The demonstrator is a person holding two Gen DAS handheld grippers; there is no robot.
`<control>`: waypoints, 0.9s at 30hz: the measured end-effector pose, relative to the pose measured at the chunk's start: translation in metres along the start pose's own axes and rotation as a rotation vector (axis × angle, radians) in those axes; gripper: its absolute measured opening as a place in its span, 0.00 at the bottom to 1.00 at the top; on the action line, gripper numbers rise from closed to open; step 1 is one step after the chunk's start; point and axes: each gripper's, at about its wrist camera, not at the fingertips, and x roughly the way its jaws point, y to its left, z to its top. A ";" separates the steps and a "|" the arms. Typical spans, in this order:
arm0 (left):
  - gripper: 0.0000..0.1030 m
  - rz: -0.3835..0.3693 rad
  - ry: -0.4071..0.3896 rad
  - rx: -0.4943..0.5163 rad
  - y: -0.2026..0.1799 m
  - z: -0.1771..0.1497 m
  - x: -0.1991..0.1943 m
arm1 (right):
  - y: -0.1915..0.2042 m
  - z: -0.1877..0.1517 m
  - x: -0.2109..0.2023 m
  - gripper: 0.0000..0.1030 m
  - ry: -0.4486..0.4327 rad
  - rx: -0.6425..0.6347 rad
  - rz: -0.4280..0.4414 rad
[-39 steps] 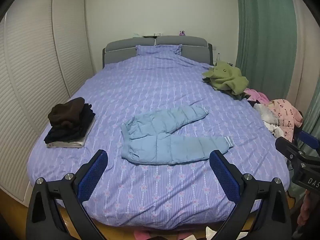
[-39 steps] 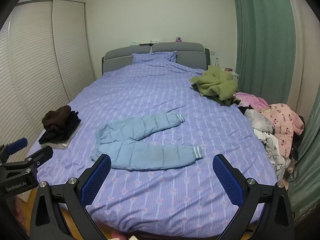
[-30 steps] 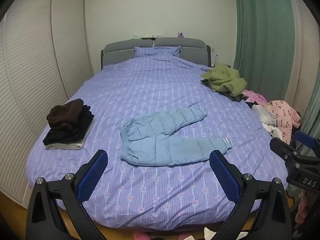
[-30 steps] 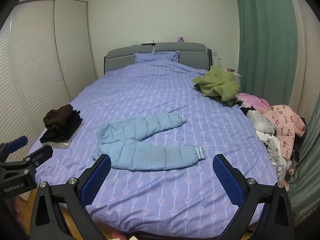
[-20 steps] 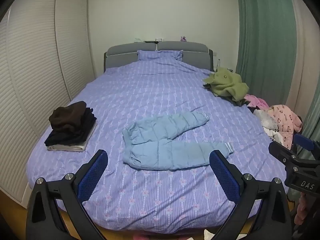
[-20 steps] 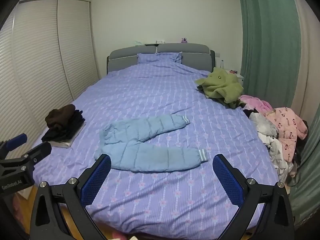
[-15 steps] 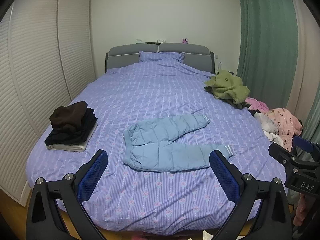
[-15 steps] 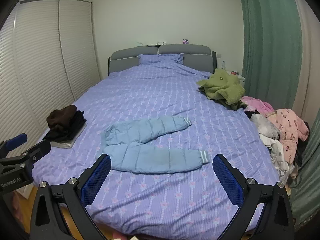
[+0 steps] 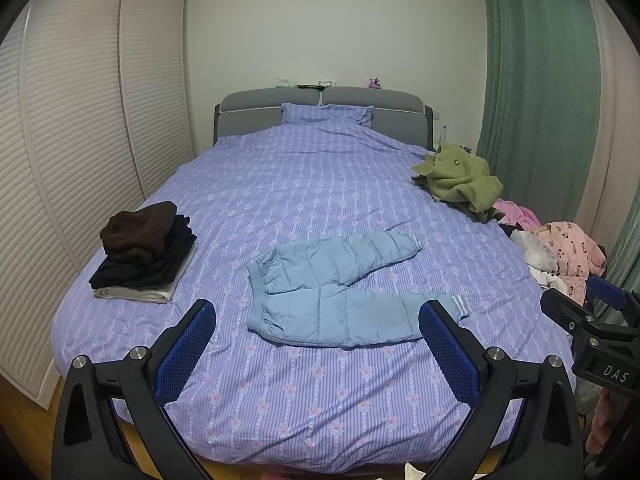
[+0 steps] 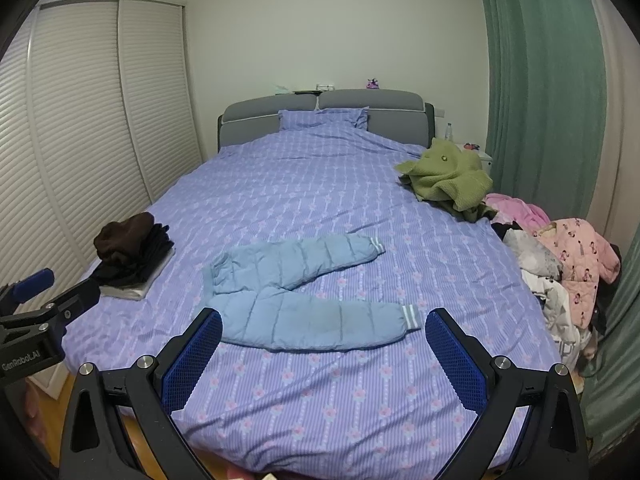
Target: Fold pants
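I hold both hand-held grippers wide open and empty above the bed's near edge, the left hand-held gripper [image 9: 316, 340] and right hand-held gripper [image 10: 323, 344] framing the pale blue pants [image 9: 336, 288]. They lie flat mid-bed [image 9: 320, 184], waistband left, 2 legs splayed right, ready for folding. A folded dark stack [image 9: 140, 256] sits left; a green garment [image 9: 460, 180] and clothes heap [image 10: 560, 264] right, all well apart.

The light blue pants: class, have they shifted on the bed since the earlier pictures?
No. The light blue pants lie the same way relative to the folded dark stack; only the cameras moved.
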 end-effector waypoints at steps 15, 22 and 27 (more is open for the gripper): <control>1.00 0.009 0.001 0.000 -0.001 0.001 0.000 | -0.003 0.005 0.006 1.00 0.005 0.008 0.007; 1.00 0.006 0.000 0.001 0.000 0.001 0.000 | -0.004 0.007 0.009 1.00 0.006 0.008 0.008; 1.00 0.009 0.003 -0.009 0.002 0.003 0.003 | -0.005 0.006 0.008 1.00 0.006 0.009 0.009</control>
